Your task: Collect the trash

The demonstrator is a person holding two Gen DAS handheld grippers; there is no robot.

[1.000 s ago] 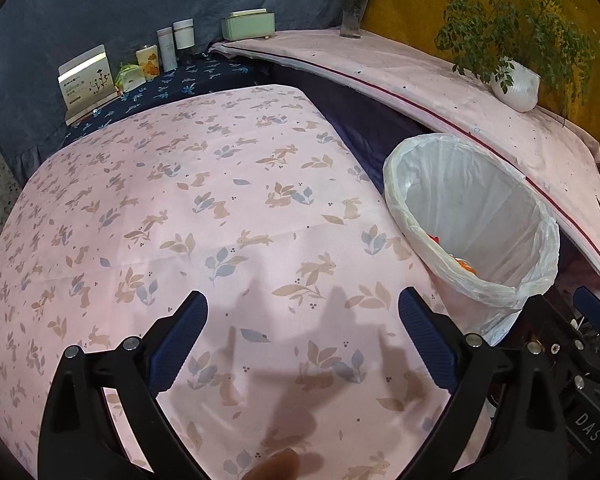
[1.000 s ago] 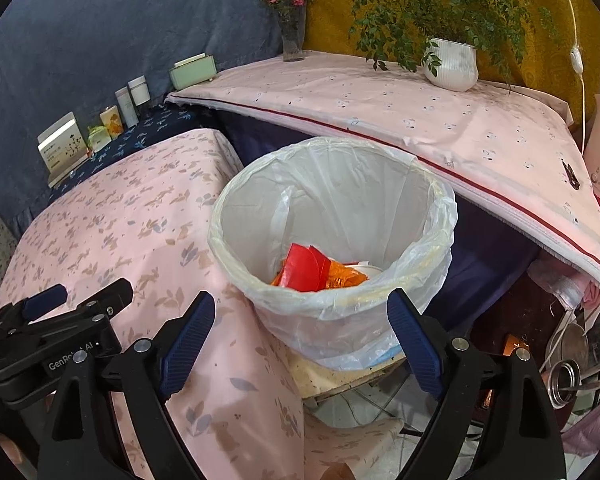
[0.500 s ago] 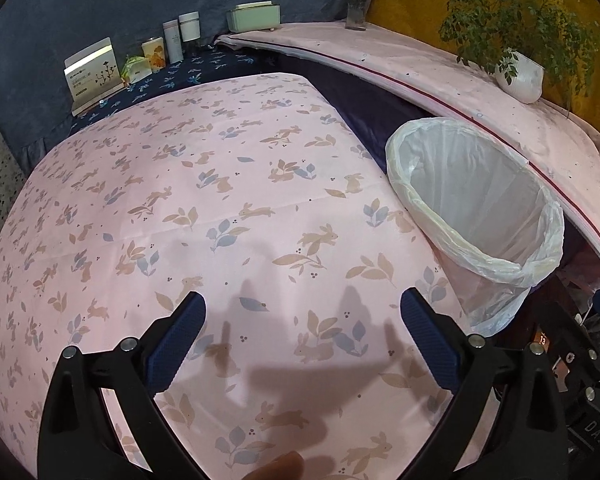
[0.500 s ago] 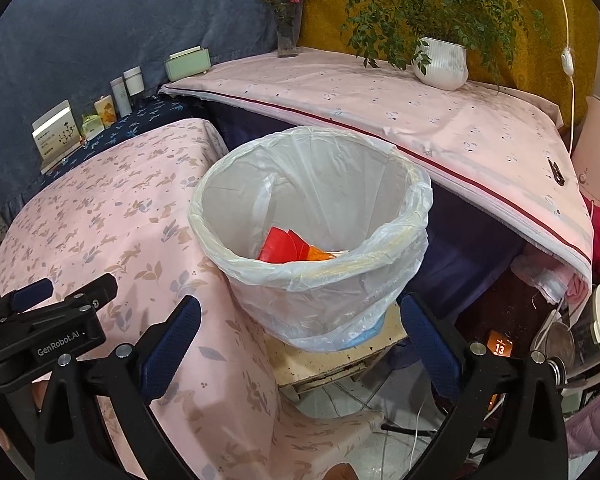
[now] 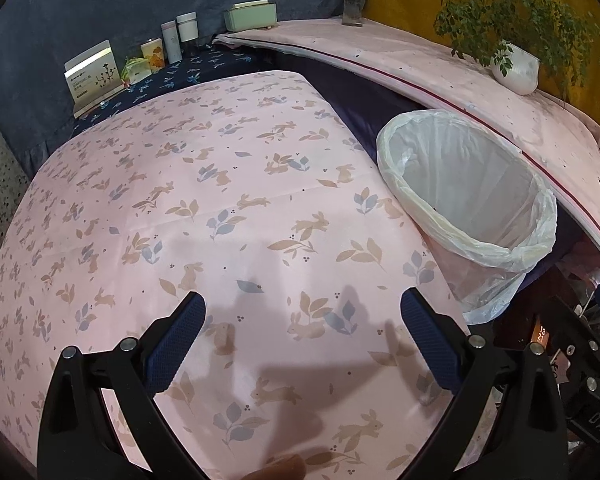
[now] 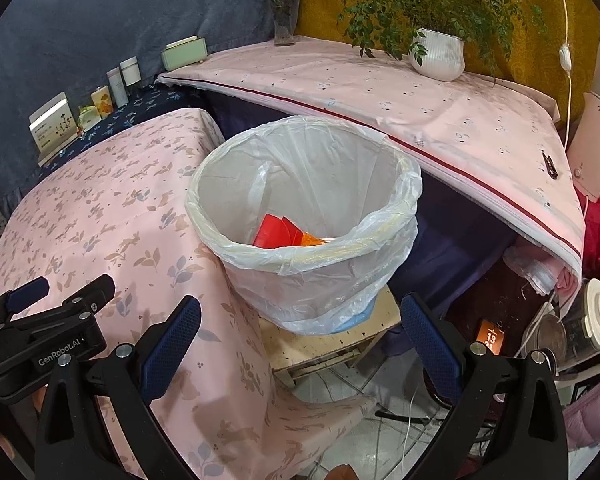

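Observation:
A bin lined with a white plastic bag stands on a low stool beside the pink rabbit-print table. Red and orange trash lies inside it. The bin also shows at the right in the left wrist view. My left gripper is open and empty above the near part of the table. My right gripper is open and empty, in front of and slightly above the bin. The left gripper's body shows at the lower left of the right wrist view.
Small boxes and bottles line the far dark cloth. A long pink-covered shelf behind the bin holds a white plant pot and a flower vase. A kettle and clutter sit at the lower right.
Both grippers have drawn back and away from the bin, staying open. The bin looks farther off in both views and more of the table shows.

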